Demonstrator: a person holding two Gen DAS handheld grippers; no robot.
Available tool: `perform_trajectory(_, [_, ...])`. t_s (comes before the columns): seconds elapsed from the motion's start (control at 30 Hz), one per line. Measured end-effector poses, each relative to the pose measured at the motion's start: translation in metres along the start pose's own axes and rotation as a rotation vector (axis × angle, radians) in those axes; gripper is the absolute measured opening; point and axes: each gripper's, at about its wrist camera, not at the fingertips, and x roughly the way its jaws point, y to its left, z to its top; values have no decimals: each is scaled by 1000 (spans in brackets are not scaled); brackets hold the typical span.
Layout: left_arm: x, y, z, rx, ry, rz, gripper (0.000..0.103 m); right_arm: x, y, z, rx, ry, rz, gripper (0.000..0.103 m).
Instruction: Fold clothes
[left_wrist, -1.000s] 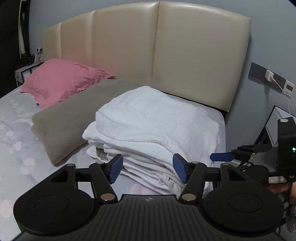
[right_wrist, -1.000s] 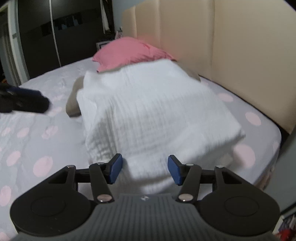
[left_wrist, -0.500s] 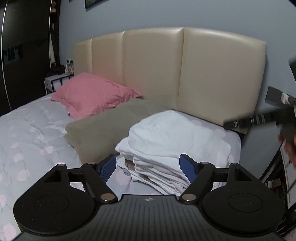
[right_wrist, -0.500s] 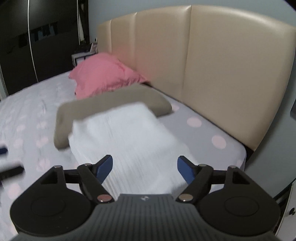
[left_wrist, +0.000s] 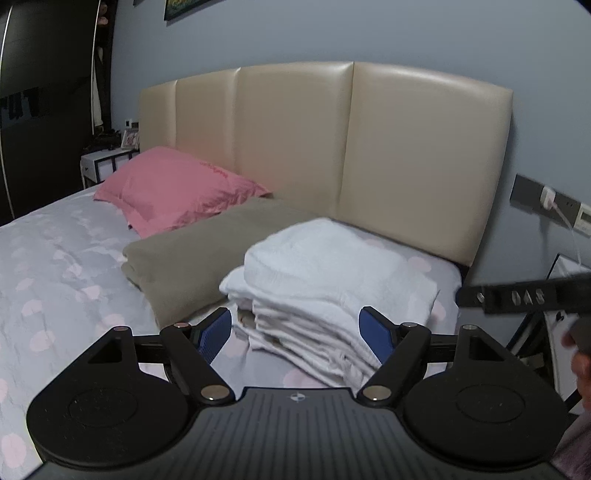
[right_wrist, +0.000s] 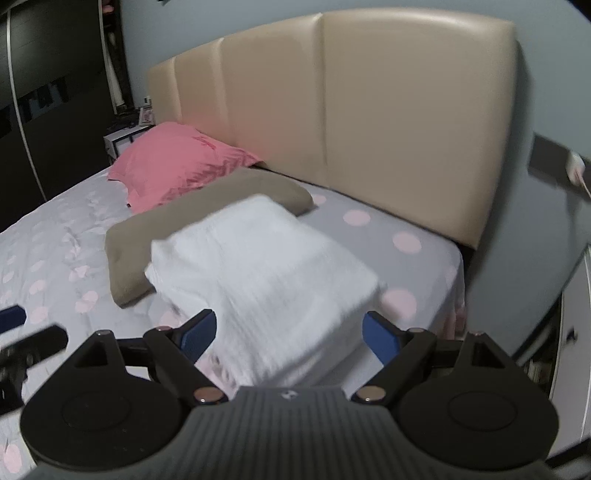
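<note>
Resting near the bed edge (right_wrist: 448, 258), the folded white stack (left_wrist: 332, 280) could slide; left gripper (left_wrist: 297, 330) spread, right gripper (right_wrist: 288, 332) opening, both empty.

Beige padded headboard (left_wrist: 332, 155), grey-blue wall (left_wrist: 332, 33), dim.

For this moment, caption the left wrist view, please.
Open left gripper hovers before a folded white stack on the bed.

Both wrist views are aimed obliquely downward across the bed (left_wrist: 55, 266) toward the headboard (left_wrist: 332, 147). The folded white stack (left_wrist: 332, 280) is framed near in the left view, nearer in the right (right_wrist: 266, 273); pillows are shared.
</note>
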Motion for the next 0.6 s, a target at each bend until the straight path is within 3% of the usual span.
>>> perform_trajectory(0.23, [14,-10,-13,-22,26,-15,76,0,5,-30,-18,-31,-36,88])
perform_trajectory(0.6, [25,-23,-12,-4,55,-27,76,3,-5,-36,1,-28,-51,88])
